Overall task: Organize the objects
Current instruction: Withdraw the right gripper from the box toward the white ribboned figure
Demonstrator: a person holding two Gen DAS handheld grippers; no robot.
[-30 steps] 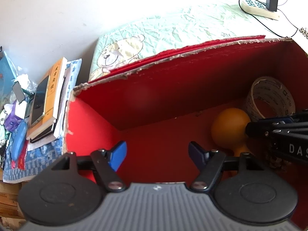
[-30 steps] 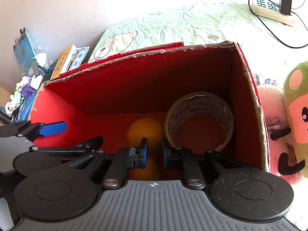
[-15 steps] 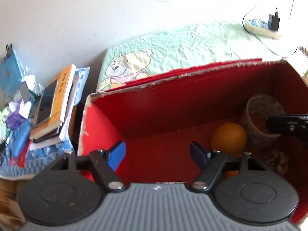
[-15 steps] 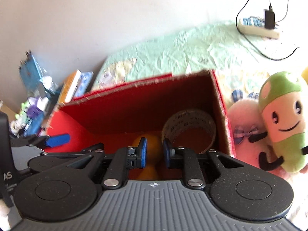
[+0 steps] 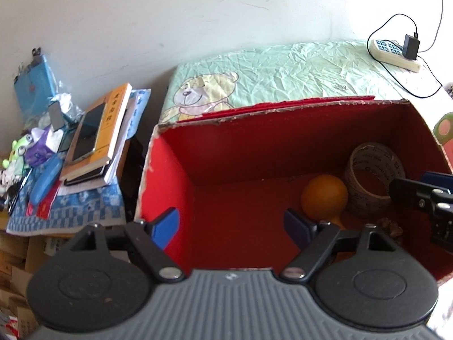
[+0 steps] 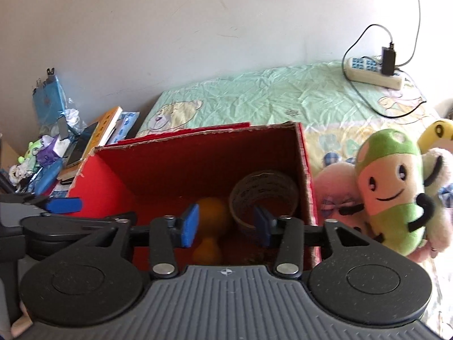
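Note:
A red cardboard box [image 5: 170, 175] [image 6: 104, 187] stands open on the bed. Inside lie an orange gourd-shaped toy [image 5: 324, 197] [image 6: 211, 212], a roll of tape [image 5: 373, 181] [image 6: 264, 195] and a small brown pine cone [image 5: 392, 226]. My left gripper [image 5: 235, 225] hangs above the box's near edge, jaws opening, nothing between them. My right gripper [image 6: 226, 225] hovers above the box's right half, jaws opening and empty; its fingers [image 5: 410, 191] enter the left wrist view at the right edge.
Plush toys [image 6: 388, 192] lie against the box's right side. A stack of books with a phone [image 5: 96, 138] and clutter sits on a low table to the left. A power strip with charger [image 5: 396, 53] rests on the green bear-print sheet [image 5: 269, 76] near the wall.
Both grippers have risen and drawn back from the box. The right gripper's jaws have gone from nearly shut to spread apart; the left jaws widened a little.

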